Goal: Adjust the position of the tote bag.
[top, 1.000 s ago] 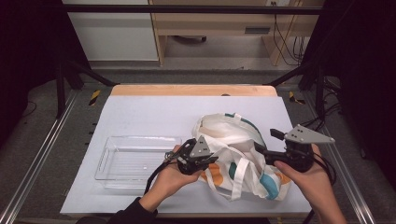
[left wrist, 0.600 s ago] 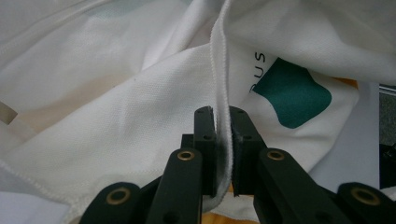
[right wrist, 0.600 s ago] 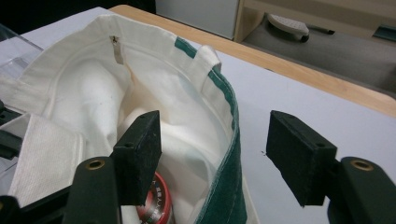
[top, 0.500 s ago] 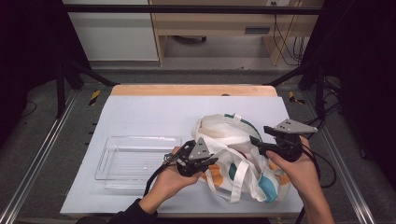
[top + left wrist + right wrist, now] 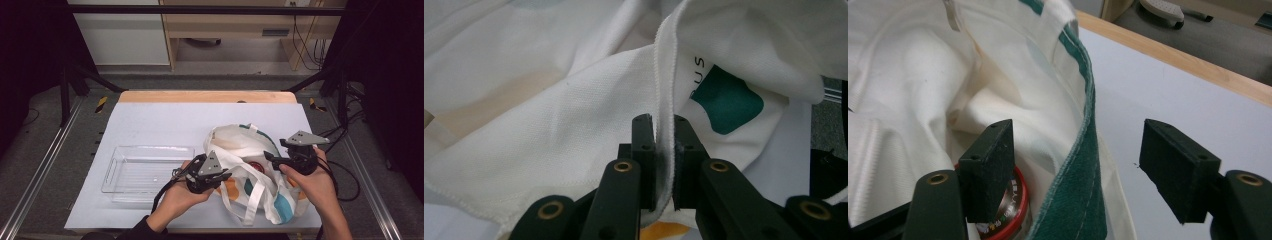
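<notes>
1. Dark room; white table [image 5: 165, 120] with a wood far edge, centre of the high view. Shelving and cables along the top of the frame.
2. Your cloth tote bag [image 5: 250, 160], white with teal and orange patches, lies crumpled right of centre in the high view, mouth facing up. A clear plastic tray [image 5: 150, 170] sits just left of it.
3. Your left gripper [image 5: 220, 176] is at the bag's left side. The left gripper view shows what the high view can't: jaws nearly closed, pinching a stitched white hem [image 5: 663, 100] of the bag between the pads.
4. Your right gripper [image 5: 270, 159] sits over the bag's right side. In the right gripper view the jaws stand wide and have just been opening a little; the teal-trimmed rim [image 5: 1083, 165] runs up between them, and neither pad presses it.
5. The right gripper view also looks inside the bag: a red-lidded jar [image 5: 1015, 200] sits behind the jaw at lower left. From the high view it's just a red spot in the bag's mouth.
</notes>
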The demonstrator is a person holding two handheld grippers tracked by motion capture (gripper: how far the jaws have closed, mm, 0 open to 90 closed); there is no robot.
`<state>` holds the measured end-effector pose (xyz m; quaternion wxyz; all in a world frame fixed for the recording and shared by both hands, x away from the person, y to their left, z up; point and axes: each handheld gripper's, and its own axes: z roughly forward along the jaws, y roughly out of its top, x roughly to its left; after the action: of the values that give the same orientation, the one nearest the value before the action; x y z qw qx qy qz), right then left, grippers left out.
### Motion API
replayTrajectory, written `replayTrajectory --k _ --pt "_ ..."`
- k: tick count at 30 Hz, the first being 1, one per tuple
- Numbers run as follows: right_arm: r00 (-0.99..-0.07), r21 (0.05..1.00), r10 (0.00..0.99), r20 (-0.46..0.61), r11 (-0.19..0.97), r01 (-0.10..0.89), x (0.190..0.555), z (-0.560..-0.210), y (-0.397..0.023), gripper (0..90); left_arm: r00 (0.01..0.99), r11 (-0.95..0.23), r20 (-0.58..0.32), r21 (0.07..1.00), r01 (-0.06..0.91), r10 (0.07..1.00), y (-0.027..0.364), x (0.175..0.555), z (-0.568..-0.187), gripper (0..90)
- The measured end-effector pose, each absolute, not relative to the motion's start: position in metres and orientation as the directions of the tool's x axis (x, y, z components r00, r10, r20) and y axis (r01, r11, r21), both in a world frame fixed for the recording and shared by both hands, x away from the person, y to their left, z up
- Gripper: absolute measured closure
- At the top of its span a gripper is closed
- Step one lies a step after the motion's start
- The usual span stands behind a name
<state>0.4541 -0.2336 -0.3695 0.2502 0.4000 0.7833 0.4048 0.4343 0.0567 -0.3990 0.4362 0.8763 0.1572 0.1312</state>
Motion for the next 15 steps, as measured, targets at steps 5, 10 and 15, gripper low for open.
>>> replayTrajectory --k 5,10,15 --pt "-0.567 0.821 0.82 -0.073 0.372 0.432 0.4528 -0.3744 -0.2312 33.1 0.918 -0.573 0.089 0.803 0.163 0.387 0.0591 0.43 -0.4011 82.5" --pt "-0.574 0.816 0.815 -0.077 0.382 0.434 0.4506 -0.3758 -0.2305 35.6 0.918 -0.572 0.09 0.804 0.163 0.387 0.0598 0.4283 -0.4009 82.5" --pt "-0.574 0.807 0.815 -0.086 0.395 0.44 0.4493 -0.3777 -0.2312 38.4 0.919 -0.575 0.088 0.802 0.163 0.384 0.0614 0.4254 -0.4014 82.3"
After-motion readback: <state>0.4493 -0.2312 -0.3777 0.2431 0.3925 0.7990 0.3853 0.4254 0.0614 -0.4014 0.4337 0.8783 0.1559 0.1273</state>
